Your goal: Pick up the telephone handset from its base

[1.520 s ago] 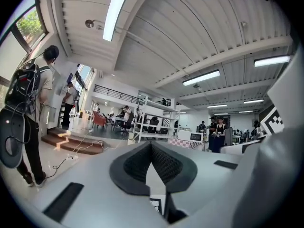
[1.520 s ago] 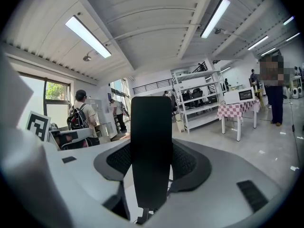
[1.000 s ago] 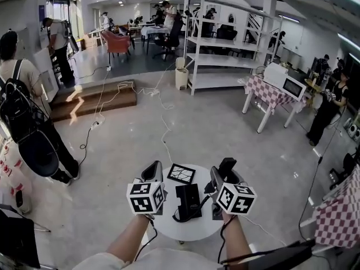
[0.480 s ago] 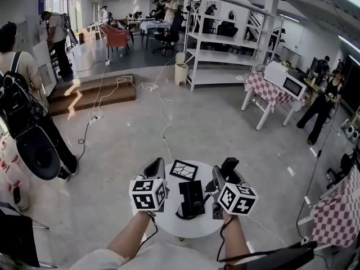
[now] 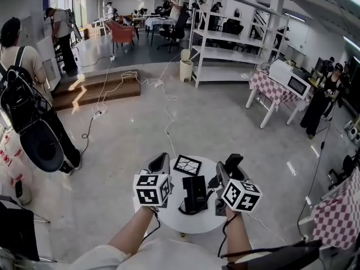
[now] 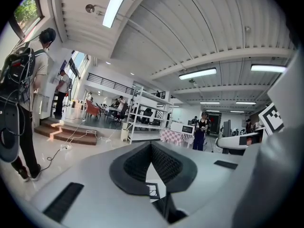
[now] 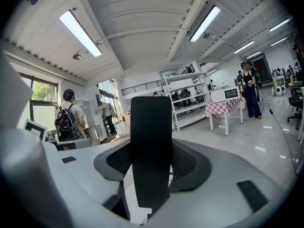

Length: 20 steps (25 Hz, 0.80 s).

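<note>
A black telephone base sits in the middle of a small round white table, its cord looping off the front. The black handset is off the base and stands upright to the base's right. My right gripper is shut on the handset, which fills the gap between the jaws in the right gripper view. My left gripper hovers left of the base, shut and empty. Its pads meet with nothing between them.
A black patterned card lies at the table's far edge. A person with a backpack stands at the left. Cables trail over the floor. White shelving and a checked-cloth table with a microwave stand farther off.
The head view has shifted a little, so the table sits slightly lower in the picture. Both grippers keep their places beside the base, and the handset stays in the right one.
</note>
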Each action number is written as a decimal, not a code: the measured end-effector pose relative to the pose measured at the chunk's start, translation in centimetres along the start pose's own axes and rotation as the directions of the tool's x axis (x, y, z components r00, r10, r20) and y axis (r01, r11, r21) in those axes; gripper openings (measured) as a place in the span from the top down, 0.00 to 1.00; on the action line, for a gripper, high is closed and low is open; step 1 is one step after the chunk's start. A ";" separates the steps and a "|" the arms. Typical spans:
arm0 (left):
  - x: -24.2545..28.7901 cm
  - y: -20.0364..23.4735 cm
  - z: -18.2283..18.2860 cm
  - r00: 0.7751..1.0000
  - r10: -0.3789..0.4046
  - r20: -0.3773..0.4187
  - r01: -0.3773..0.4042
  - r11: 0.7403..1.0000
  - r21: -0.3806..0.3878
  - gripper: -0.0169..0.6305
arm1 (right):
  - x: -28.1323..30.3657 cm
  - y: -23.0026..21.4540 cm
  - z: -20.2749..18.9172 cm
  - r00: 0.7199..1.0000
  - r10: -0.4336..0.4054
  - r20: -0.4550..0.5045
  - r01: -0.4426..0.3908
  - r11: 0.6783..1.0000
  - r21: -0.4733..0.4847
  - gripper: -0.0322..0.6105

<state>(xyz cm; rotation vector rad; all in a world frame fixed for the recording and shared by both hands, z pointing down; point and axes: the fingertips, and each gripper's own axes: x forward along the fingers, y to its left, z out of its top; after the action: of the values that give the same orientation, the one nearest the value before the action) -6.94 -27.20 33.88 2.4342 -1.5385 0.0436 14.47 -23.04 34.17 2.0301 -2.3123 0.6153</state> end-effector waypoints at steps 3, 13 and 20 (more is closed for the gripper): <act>-0.1 0.0 -0.1 1.000 -0.005 -0.004 0.005 1.000 0.000 0.95 | -0.1 0.1 -0.2 1.000 0.002 -0.005 -0.002 1.000 0.006 0.58; 0.1 -0.3 -0.8 1.000 -0.019 -0.014 0.019 1.000 -0.002 0.95 | -0.6 0.0 -0.4 1.000 -0.011 -0.014 0.011 0.999 -0.031 0.58; -0.3 -0.3 -1.2 0.999 -0.020 -0.028 0.020 1.000 -0.005 0.95 | -1.0 0.3 -0.7 1.000 -0.005 -0.023 0.005 1.000 -0.018 0.58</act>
<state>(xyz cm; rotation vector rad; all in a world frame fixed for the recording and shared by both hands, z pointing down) -6.64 -26.48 34.90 2.4348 -1.5007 0.0705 14.16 -21.81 34.48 2.0101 -2.2909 0.6118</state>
